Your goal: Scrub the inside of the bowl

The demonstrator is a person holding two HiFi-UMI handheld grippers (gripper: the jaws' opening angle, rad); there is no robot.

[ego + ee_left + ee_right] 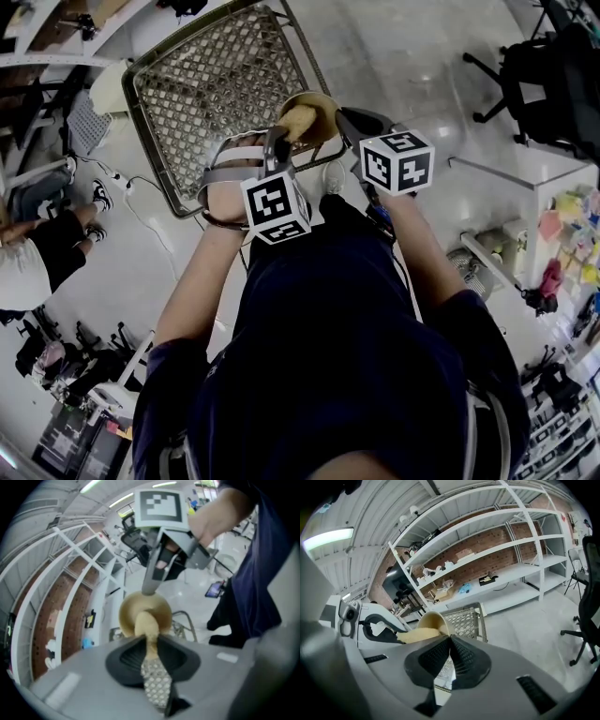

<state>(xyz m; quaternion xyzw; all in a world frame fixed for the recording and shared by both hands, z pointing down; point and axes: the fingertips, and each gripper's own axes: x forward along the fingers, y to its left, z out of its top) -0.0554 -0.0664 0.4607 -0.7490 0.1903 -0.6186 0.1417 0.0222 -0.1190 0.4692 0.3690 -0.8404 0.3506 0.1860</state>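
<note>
Tan sponge (148, 626) clamped in my left tool (151, 644), inside the bowl (432, 618); right tool (450, 639) pinches only its rim, so hard scrubbing could twist it loose.

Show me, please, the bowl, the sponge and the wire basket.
bowl (127, 615), left gripper view, inner wall left of the sponge.
sponge (146, 623), left gripper view, its rounded front end.
wire basket (206, 84), head view, its mesh floor.

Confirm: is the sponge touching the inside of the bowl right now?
Touching. The right gripper view shows the sponge with its end pushed inside the bowl, against the inner wall, with no gap.
</note>
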